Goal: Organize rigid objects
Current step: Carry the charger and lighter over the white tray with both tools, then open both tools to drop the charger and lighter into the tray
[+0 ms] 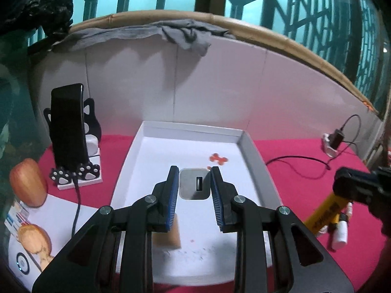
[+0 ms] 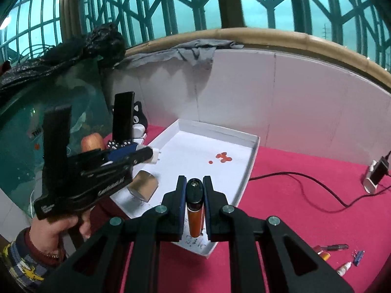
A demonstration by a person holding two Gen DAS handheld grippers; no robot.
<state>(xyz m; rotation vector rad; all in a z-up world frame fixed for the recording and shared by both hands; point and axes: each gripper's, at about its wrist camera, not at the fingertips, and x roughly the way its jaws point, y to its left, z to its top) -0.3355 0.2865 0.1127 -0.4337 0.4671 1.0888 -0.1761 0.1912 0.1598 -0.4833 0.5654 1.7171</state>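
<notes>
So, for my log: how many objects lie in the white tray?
1: a cardboard roll in the tray's near-left part, plus red spots. The charger in the left gripper and the orange tube in the right gripper are held above it. The grippers may hide more.

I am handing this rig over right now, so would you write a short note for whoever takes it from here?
Left gripper: shut on a white USB charger block, held over the white tray.
Right gripper: shut on an orange lighter, over the tray's near edge.
Already in the tray: a cardboard roll; red dots mark its floor.
Left on the pink cloth at the right: a small white bottle, a blue piece and other small bits.
Next, probably: set both held items down in the tray, then collect those.
</notes>
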